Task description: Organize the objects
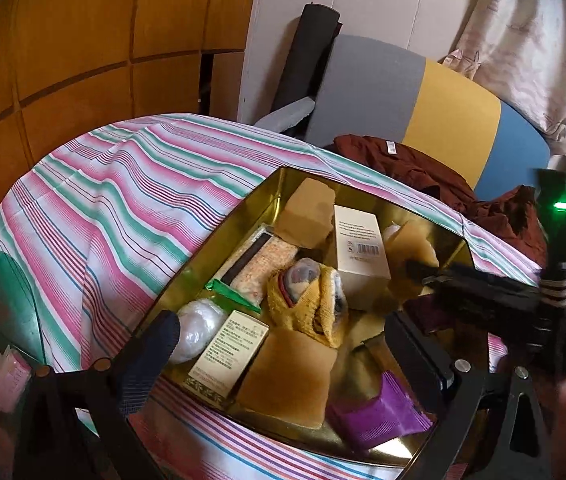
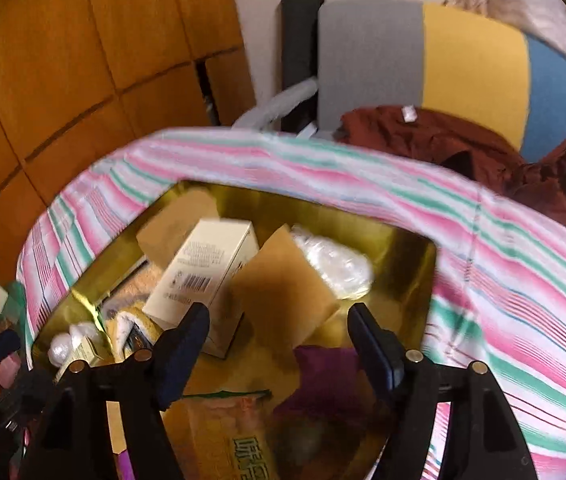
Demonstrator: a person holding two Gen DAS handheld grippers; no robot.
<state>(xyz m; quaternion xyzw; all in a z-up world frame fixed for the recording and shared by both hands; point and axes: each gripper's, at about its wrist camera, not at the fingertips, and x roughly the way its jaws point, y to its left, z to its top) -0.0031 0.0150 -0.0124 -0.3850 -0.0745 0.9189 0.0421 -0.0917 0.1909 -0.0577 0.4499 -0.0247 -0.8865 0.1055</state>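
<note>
A gold tin tray (image 1: 259, 196) lies on the striped cloth and holds several things: cream boxes (image 1: 361, 248), tan sponge blocks (image 1: 287, 380), a yellow towel roll (image 1: 315, 300), a white wrapped ball (image 1: 199, 330) and a purple packet (image 1: 379, 412). My left gripper (image 1: 283, 344) is open and empty above the tray's near side. My right gripper (image 2: 279, 336) is open and empty over the tray (image 2: 415, 268), above a cream box (image 2: 203, 276), a tan block (image 2: 283, 292) and a purple packet (image 2: 327, 380). The right gripper also shows in the left wrist view (image 1: 419, 274).
The striped cloth (image 1: 115, 208) covers the table. A dark red garment (image 1: 423, 168) lies on a grey, yellow and blue chair (image 1: 443, 100) behind it. Small pink and green items (image 1: 7, 372) sit at the left edge. Wooden cabinets (image 1: 83, 40) stand behind.
</note>
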